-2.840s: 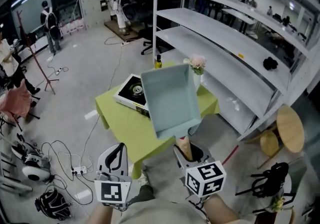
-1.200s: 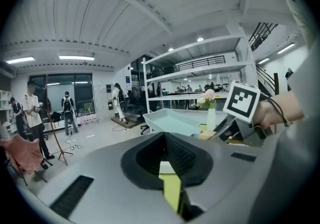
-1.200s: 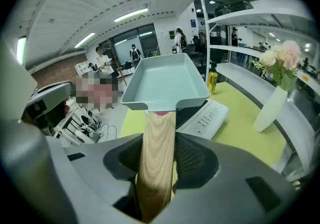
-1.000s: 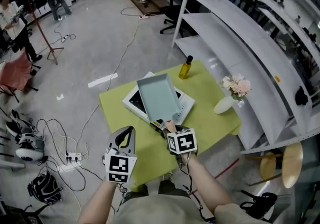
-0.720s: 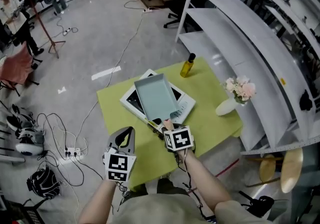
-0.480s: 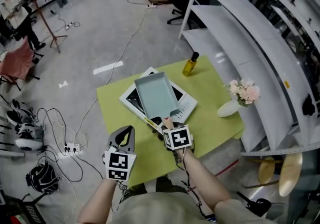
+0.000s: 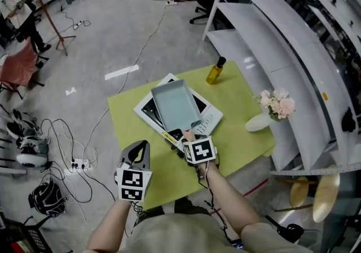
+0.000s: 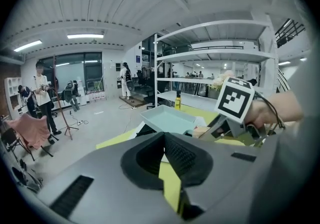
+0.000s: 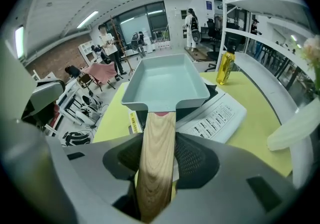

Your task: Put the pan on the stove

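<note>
A pale blue rectangular pan (image 7: pixel 175 108) with a wooden handle (image 9: pixel 157 158) lies level over the dark cooktop of a white induction stove (image 7: pixel 210 119) on the green table (image 7: pixel 237 100). My right gripper (image 7: pixel 184 137) holds the handle between its pads at the table's near side, and its jaws are opening. In the right gripper view the pan (image 9: pixel 167 81) covers the cooktop, leaving the stove's control panel (image 9: pixel 215 115) showing. My left gripper (image 7: pixel 141 149) hangs shut and empty left of the pan, off the table's front edge.
A yellow oil bottle (image 7: pixel 214 71) stands at the table's far edge. A white vase with pink flowers (image 7: pixel 271 108) lies at the right. White shelving (image 7: pixel 271 38) rises behind the table. Cables and gear (image 7: pixel 34 156) litter the floor at left.
The pan has come down from the air onto the stove. Over the last second it and the right gripper have barely shifted. The left gripper stays put.
</note>
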The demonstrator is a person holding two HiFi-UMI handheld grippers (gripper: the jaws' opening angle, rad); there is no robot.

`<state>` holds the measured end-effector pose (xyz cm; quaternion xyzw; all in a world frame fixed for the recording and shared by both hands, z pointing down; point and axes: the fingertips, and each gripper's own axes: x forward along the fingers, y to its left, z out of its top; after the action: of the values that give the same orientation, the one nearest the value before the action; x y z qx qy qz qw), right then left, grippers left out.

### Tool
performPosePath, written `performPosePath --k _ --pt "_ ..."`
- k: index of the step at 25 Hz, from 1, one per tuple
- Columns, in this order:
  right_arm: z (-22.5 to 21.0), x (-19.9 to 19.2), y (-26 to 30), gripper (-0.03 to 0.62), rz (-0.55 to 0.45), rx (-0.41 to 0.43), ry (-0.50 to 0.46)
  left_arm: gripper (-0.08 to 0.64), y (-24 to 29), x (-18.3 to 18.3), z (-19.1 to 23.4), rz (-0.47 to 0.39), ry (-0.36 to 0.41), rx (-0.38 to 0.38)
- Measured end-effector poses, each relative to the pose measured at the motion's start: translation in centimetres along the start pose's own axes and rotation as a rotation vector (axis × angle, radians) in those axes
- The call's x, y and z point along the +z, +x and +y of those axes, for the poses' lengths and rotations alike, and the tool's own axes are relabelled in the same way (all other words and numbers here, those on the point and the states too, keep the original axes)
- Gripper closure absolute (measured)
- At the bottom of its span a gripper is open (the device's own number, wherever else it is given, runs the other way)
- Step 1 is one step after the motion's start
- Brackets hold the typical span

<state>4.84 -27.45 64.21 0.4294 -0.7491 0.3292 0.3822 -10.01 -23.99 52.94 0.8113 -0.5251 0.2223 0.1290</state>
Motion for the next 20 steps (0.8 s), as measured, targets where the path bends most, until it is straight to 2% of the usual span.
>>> performPosePath --k 2,5,8,12,15,20 --pt "-0.1 0.3 -0.2 0.412 -0.012 0.004 -0.012 0.554 0.3 -0.4 -0.2 0.014 0.003 -0.01" --pt "0.0 0.8 -0.7 0.337 -0.033 0.023 -0.026 0.554 0.3 -0.5 -0.4 0.018 0.007 -0.017" --pt "0.2 1.2 -1.6 0.309 -0.059 0.03 -0.034 0.554 -0.1 0.1 -0.2 0.0 0.012 -0.011" --pt "-0.1 2.0 -3.7 0.303 -0.128 0.007 -0.034 0.554 -0.8 1.2 -0.1 -0.021 0.033 -0.011" --pt "-0.4 2.8 -6.1 0.325 -0.202 -0.011 -0.035 0.554 -1.7 2.7 -0.1 -0.051 0.046 -0.016" --pt "0.5 4.7 -11.3 0.35 -0.359 0.036 0.003 0.554 -4.9 7.0 -0.3 -0.152 0.069 -0.033"
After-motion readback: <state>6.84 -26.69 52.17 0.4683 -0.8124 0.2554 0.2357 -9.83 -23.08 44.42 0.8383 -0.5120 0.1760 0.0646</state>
